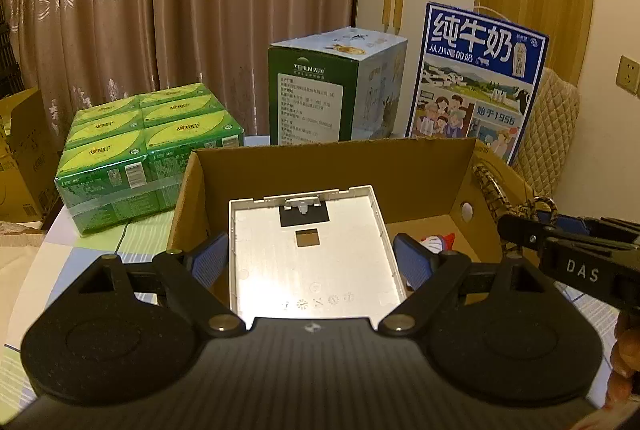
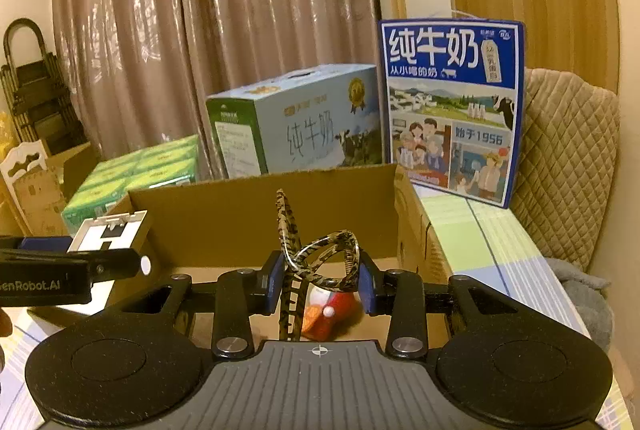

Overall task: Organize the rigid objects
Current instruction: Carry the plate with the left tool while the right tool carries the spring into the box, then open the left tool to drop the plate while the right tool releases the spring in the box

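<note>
- The left gripper [image 1: 312, 262] was clamped across the short width of a white rectangular tray-like panel [image 1: 312, 250]; both blue pads met its long side walls.
- The panel's long axis ran straight ahead from the gripper, over the near wall of the open cardboard box [image 1: 336, 165], and its far end was already above the box interior.
- The right gripper [image 2: 318, 280] was closed on a mottled tortoiseshell hair clip [image 2: 324, 262], which hung above the same box, to the right of the panel.
- A red and white toy [image 2: 330, 314] already lay on the box floor, directly below the clip.
- Judgement: both loads lay inside the box outline; the coming move should be downward, then release, with neither hand clearly nearer.
</note>
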Demonstrator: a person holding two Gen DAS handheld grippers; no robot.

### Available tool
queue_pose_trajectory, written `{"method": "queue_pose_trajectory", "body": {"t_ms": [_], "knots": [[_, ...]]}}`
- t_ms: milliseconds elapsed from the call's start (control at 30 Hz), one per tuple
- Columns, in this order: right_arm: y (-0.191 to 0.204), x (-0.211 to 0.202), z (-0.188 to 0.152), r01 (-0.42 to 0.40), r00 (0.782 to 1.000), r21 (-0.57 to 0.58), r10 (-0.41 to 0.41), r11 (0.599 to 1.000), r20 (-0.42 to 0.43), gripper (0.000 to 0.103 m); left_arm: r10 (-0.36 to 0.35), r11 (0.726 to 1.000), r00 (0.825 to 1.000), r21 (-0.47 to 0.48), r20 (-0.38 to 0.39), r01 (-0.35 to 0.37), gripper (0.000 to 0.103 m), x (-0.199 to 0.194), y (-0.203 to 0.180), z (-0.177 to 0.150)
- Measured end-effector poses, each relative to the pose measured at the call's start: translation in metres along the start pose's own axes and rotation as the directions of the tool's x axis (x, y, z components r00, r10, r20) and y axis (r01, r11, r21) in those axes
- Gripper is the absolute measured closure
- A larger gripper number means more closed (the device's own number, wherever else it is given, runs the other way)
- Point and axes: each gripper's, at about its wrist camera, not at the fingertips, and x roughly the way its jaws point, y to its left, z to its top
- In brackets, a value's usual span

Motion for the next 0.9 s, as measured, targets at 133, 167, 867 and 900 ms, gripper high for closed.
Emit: {"method": "queue_pose_trajectory", "body": {"t_ms": [133, 167, 867, 900], "knots": [[0.0039, -0.0008, -0.0009, -0.005, 1.0, -0.006, 0.005, 1.0, 0.002, 0.068, 0.004, 1.0, 1.0, 0.0, -0.014, -0.004, 0.017, 0.0045, 0.0008, -0.0035], [0.0043, -0.0011, -0.0009, -0.006, 1.0, -0.007, 0.006, 1.0, 0.003, 0.068, 0.007, 1.0, 1.0, 0.004, -0.017, -0.007, 0.017, 0.0054, 0.0006, -0.0039], [0.0028, -0.001, -0.0001, -0.005, 1.0, 0.005, 0.005, 1.0, 0.002, 0.068, 0.051, 0.998, 0.998, -0.026, -0.028, -0.051, 0.01, 0.0058, 0.0067, -0.002], [0.0027, -0.001, -0.0002, -0.006, 1.0, 0.005, 0.006, 1.0, 0.002, 0.068, 0.05, 0.998, 0.998, -0.028, -0.028, -0.051, 0.01, 0.0054, 0.0067, -0.0021]]}}
